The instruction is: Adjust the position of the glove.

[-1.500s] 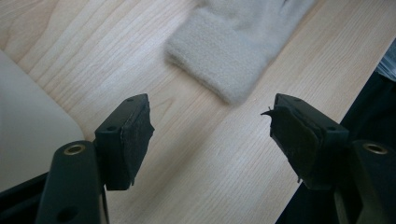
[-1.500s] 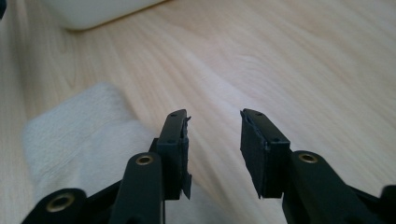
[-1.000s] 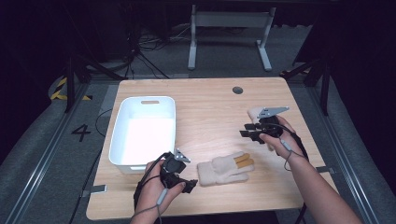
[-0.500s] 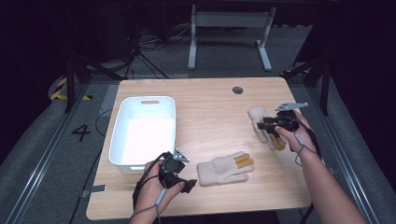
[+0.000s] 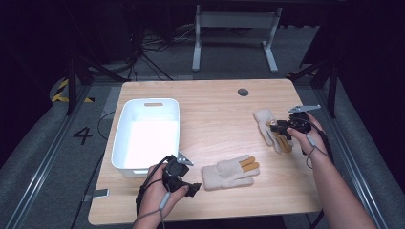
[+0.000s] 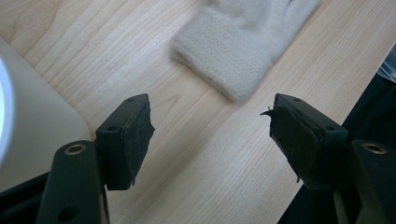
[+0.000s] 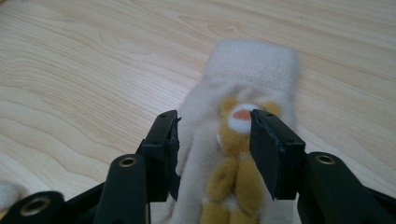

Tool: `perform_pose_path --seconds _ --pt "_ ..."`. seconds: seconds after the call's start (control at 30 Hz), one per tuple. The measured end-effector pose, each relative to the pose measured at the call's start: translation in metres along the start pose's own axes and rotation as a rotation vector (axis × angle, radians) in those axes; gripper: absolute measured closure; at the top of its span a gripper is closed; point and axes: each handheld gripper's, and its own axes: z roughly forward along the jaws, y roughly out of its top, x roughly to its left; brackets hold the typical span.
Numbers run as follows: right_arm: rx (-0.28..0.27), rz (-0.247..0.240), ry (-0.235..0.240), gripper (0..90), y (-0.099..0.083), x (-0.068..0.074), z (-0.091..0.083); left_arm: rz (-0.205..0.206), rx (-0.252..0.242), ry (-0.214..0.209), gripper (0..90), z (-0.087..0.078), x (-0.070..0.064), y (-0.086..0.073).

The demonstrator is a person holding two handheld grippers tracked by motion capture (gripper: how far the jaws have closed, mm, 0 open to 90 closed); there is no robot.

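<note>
Wooden table — two gloves, white bin.

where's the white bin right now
In the high view the bin sits on the table's left half, just beyond the left gripper.

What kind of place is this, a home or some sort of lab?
Most likely a lab or recording studio: a bare wooden table on a dark floor, cables trailing behind it, and a painted number 4 marking the station.

Two cream gloves flat on tabletop, well apart. Near glove front-center, tan fingertips. Far glove right side, tan bear figure on it.
</note>
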Motion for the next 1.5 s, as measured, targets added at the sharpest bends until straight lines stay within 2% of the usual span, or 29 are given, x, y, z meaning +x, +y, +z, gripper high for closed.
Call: perform_pose_path --seconds 0.1,0.23,0.53,0.6,0.67,0.7,0.77,0.83,1.0,1.07,1.23,1.43,1.5 --pt "0.044 -0.006 -0.025 51.7 -0.003 -0.001 0.007 0.004 0.008 -0.005 30.3 0.001 0.0 -0.001" --pt "0.072 -0.012 -0.056 49.5 -0.006 0.0 0.012 0.004 0.006 -0.003 30.3 0.001 0.001 -0.001" --pt "0.128 -0.003 -0.093 45.0 -0.01 0.003 0.024 -0.004 0.004 0.001 30.3 0.001 0.001 -0.003" --pt "0.126 -0.009 -0.101 46.3 -0.011 0.003 0.026 -0.005 0.002 -0.001 30.3 0.0 0.002 -0.003" --pt "0.131 -0.008 -0.11 53.2 -0.011 0.004 0.025 -0.008 0.001 0.004 30.3 0.0 0.002 -0.004" --pt "0.131 -0.008 -0.11 53.2 -0.011 0.004 0.025 -0.008 0.001 0.004 30.3 0.0 0.002 -0.004" --pt "0.138 -0.006 -0.106 65.9 -0.01 0.005 0.024 -0.01 0.001 0.004 30.3 0.0 0.002 -0.004" --pt "0.167 -0.017 -0.086 73.7 -0.009 0.004 0.02 -0.008 0.002 0.002 30.4 0.0 0.002 -0.004" --pt "0.163 -0.052 -0.08 76.8 -0.006 0.005 0.014 -0.007 0.004 -0.002 30.4 0.0 0.002 -0.003" --pt "0.155 -0.051 -0.078 77.1 -0.005 0.006 0.012 -0.008 0.005 0.0 30.4 0.001 0.002 -0.003" --pt "0.152 -0.094 -0.056 78.1 0.0 0.011 0.003 -0.006 0.005 -0.002 30.5 0.0 0.002 -0.003" --pt "0.121 -0.133 -0.03 78.6 0.01 0.021 -0.014 -0.005 0.007 -0.005 30.5 0.0 0.002 -0.002" --pt "0.111 -0.164 -0.007 78.6 0.015 0.026 -0.023 -0.004 0.007 -0.007 30.5 -0.001 0.001 -0.002"
